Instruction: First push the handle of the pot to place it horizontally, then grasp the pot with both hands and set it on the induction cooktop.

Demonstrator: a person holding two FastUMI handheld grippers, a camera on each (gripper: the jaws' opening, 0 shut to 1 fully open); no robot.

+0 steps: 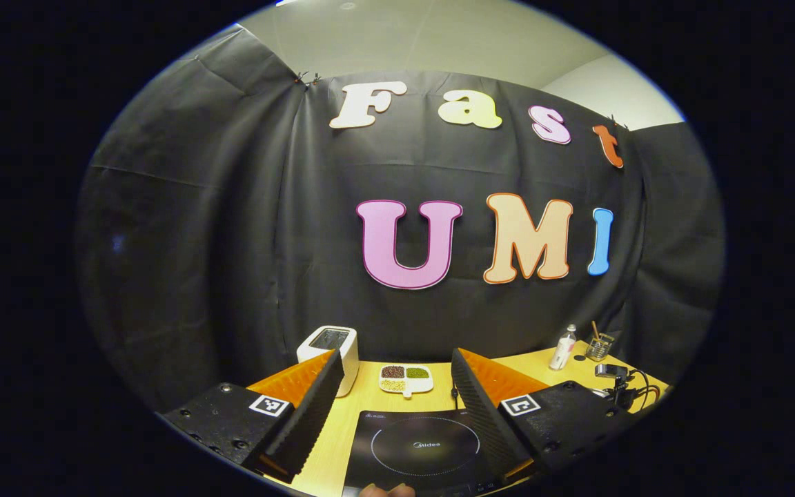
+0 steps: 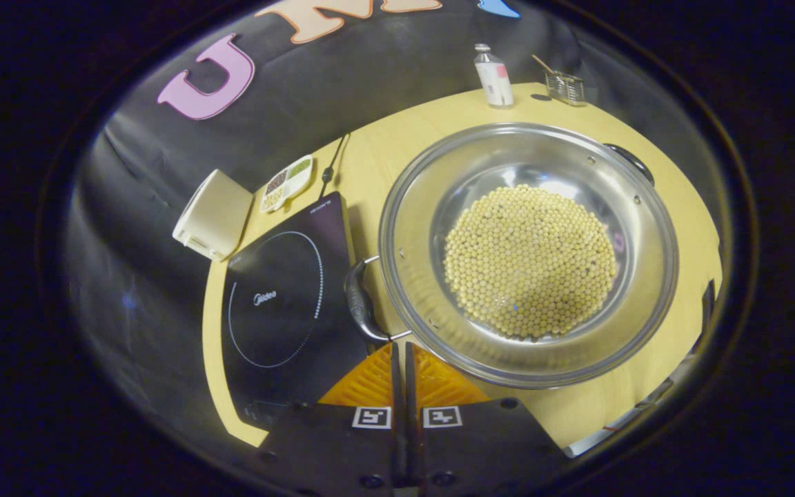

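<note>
R gripper (image 2: 399,348) fingers together at pot (image 2: 528,252) handle (image 2: 359,304); L gripper (image 1: 397,393) fingers apart.

The left tongs (image 1: 393,400) are held level with fingers spread wide apart; the right tongs (image 2: 399,355) tilt downward, fingers pressed together.

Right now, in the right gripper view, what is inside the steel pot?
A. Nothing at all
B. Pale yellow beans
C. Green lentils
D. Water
B: the pot holds a round heap of pale yellow beans covering its bottom, while it stands on the wooden table beside the induction cooktop.
</note>
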